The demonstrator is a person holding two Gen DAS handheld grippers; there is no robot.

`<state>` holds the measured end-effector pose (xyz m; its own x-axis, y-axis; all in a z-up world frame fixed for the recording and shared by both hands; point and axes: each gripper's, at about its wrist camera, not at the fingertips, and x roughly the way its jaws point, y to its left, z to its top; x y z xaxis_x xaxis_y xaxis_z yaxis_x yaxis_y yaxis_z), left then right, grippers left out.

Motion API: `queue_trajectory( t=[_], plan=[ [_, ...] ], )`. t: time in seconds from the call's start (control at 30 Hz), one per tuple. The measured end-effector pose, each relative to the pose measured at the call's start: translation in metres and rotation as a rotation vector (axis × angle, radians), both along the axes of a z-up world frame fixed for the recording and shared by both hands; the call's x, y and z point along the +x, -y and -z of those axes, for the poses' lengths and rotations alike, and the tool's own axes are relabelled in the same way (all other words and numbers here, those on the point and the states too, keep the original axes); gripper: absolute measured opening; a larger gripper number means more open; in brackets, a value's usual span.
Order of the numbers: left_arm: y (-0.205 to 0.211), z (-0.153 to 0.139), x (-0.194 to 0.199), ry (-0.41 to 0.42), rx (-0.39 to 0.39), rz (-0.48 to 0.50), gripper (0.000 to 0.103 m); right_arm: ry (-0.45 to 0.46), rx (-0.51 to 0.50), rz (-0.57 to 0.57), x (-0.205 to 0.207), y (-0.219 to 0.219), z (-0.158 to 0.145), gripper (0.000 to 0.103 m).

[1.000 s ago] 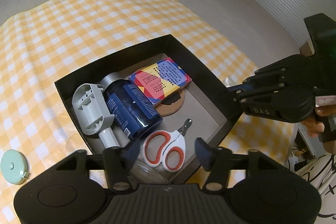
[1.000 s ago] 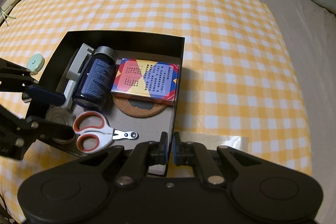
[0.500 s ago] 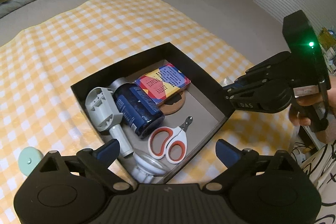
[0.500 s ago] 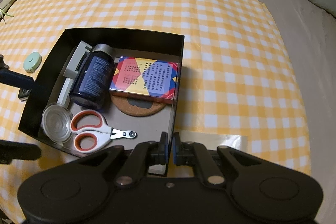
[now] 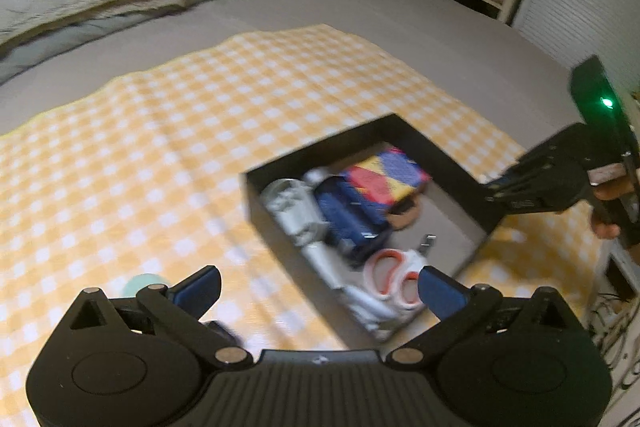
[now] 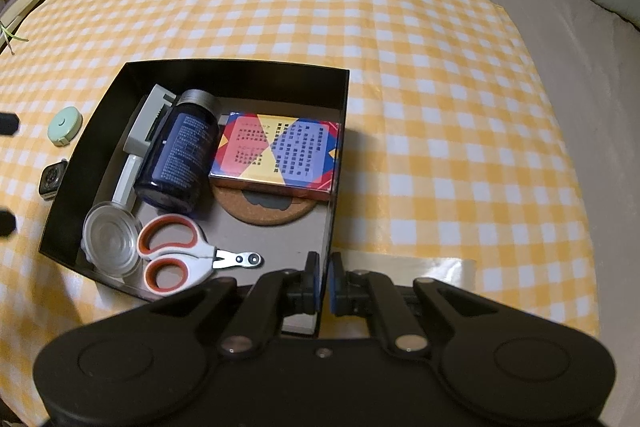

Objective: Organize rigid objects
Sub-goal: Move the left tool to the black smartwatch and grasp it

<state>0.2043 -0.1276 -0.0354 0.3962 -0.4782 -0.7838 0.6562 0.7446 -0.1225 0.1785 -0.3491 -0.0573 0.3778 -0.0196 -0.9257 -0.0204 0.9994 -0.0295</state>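
The black box (image 6: pixel 340 131) sits on a yellow checked cloth (image 6: pixel 440 87) spread over a bed, and everything here is best placed against it. Inside it, along the wall on the picture's left, lie a grey plastic tool (image 6: pixel 146 125) and a dark blue bottle (image 6: pixel 180 155) on its side; beside the bottle a bright patterned carton (image 6: pixel 278 153) rests partly on a round cork coaster (image 6: pixel 260 213). Toward the near wall are a clear round lid (image 6: pixel 110 239) and orange-handled scissors (image 6: pixel 176 255). The long things appear packed parallel to the walls, probably to save floor space.

Two things are not yet in the box: a pale green tape measure (image 6: pixel 64 127) and a small watch (image 6: pixel 50 179), both on the cloth just outside the left wall. These look like the remaining work.

The right tongs (image 6: pixel 323 281) are clenched on the box's near wall by its right corner, one pad inside and one outside the thin edge. My reading is that this grip steadies the box so it does not slide on the cloth while the other hand loads it.

The left tongs (image 5: pixel 320 291) are released and their jaws are opening toward full width, with nothing between them. In their own blurred view they hang above the cloth beside the box, near the green tape measure (image 5: pixel 142 285), touching nothing.
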Motion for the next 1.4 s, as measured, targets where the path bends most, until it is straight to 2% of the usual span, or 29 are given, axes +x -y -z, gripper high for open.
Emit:
queue_trajectory(
  t=[0.27,0.37,0.67,0.9,0.97,1.07,1.13,1.3,1.4],
  plan=[
    [-0.047,0.005,0.017,0.042,0.056,-0.114,0.103,-0.009,-0.028,-0.016,-0.001,-0.005,0.001,0.006],
    [-0.059,0.014,0.021,0.050,0.092,-0.143,0.103,-0.010,-0.037,-0.031,0.001,-0.007,0.002,0.009],
    [-0.080,0.052,0.025,-0.021,0.176,-0.187,0.103,-0.015,-0.041,-0.039,-0.001,-0.010,0.000,0.011],
    [-0.070,0.069,0.028,-0.050,0.209,-0.207,0.103,-0.017,-0.047,-0.035,-0.001,-0.010,0.000,0.009],
    [-0.065,0.074,0.030,-0.082,0.187,-0.227,0.103,-0.017,-0.047,-0.035,-0.001,-0.010,0.000,0.009],
    [-0.064,0.081,0.038,-0.194,0.090,-0.298,0.102,-0.017,-0.048,-0.035,-0.001,-0.010,0.000,0.009],
    [-0.059,0.084,0.038,-0.214,0.071,-0.308,0.101,-0.017,-0.047,-0.035,-0.001,-0.010,0.000,0.009],
    [-0.036,0.090,0.034,-0.128,0.180,-0.259,0.101,-0.017,-0.042,-0.038,-0.002,-0.008,0.000,0.009],
    [-0.032,0.091,0.033,-0.043,0.232,-0.262,0.101,-0.020,-0.045,-0.048,-0.001,-0.008,0.001,0.009]
  ],
)
